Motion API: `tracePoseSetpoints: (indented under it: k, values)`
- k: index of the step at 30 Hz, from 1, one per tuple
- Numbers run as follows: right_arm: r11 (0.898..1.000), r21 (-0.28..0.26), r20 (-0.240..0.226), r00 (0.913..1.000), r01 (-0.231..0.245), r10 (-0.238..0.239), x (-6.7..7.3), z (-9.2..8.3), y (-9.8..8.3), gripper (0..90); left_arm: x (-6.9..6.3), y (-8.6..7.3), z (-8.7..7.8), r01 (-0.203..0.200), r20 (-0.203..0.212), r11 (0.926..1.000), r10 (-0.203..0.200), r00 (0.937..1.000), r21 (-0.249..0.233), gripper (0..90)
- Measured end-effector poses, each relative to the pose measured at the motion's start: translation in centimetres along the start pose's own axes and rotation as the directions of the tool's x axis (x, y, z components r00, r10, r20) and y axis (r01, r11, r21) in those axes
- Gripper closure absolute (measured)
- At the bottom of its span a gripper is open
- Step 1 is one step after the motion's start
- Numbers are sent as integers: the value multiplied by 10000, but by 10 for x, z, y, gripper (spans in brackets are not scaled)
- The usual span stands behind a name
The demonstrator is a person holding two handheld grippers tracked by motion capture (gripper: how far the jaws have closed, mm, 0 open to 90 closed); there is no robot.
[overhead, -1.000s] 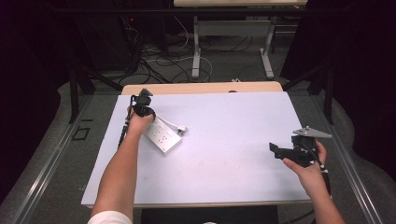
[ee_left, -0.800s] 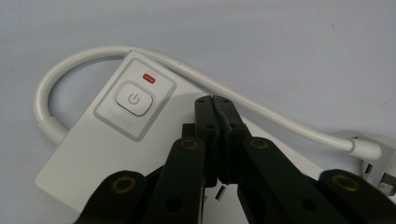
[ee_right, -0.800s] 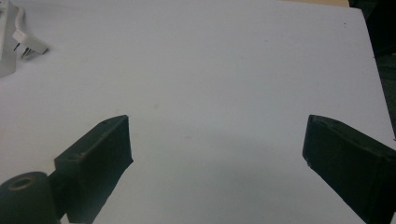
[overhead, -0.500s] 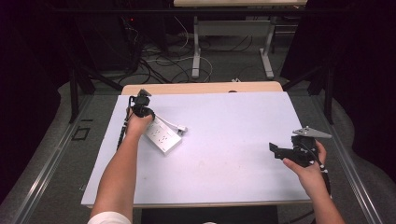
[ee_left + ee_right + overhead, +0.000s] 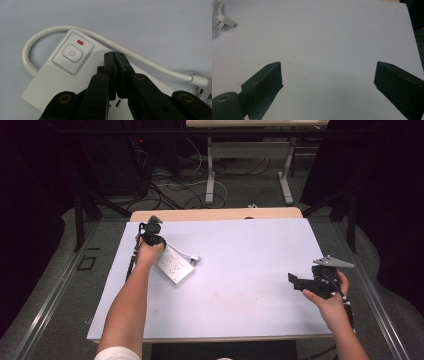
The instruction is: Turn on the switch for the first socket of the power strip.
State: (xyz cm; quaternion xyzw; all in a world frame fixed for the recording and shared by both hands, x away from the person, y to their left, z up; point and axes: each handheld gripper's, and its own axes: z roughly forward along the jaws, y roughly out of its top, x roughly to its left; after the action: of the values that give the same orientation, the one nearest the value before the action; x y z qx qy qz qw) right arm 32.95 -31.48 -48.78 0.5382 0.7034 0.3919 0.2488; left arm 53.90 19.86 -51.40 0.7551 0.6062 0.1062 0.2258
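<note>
A white power strip (image 5: pixel 174 266) lies on the left part of the white table (image 5: pixel 250 245). Up close, the strip (image 5: pixel 50 82) has a grey power button (image 5: pixel 72 53) and above it a lit red light (image 5: pixel 80 42). Its white cable (image 5: pixel 140 60) loops round the end and leads to a plug (image 5: pixel 194 257). My left gripper (image 5: pixel 114 53) is shut, jaws pressed together with nothing between them, the tips just right of the button and over the strip. Low over bare table at the right, my right gripper (image 5: pixel 328 72) stands open and empty.
The plug (image 5: pixel 225 21) lies at the far upper left in the right gripper view. A wooden strip (image 5: pixel 215 214) borders the table's far edge. Beyond it, cables (image 5: pixel 185 175) and desk legs (image 5: pixel 210 170) stand on the floor. Metal rails (image 5: pixel 50 305) flank the table.
</note>
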Motion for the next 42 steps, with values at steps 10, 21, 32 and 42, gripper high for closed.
tracePoseSetpoints:
  k: [10,21,32,42]
  values:
    - [9998,209,-16,10000,49,-49,2,0,1,78,-5,0,-2,-73,-170,9999,70,9998,-140,812]
    - [9999,-80,7,10000,64,-64,2,0,0,79,-12,2,-9,-368,-468,9981,345,9983,-492,644]
    - [9999,-115,-43,10000,27,-27,3,0,0,79,-13,2,-21,-292,-447,9966,258,9987,-767,543]
    - [10000,-80,-54,10000,4,-4,3,-1,1,79,-12,1,-27,-458,-621,9939,397,9973,-1003,461]
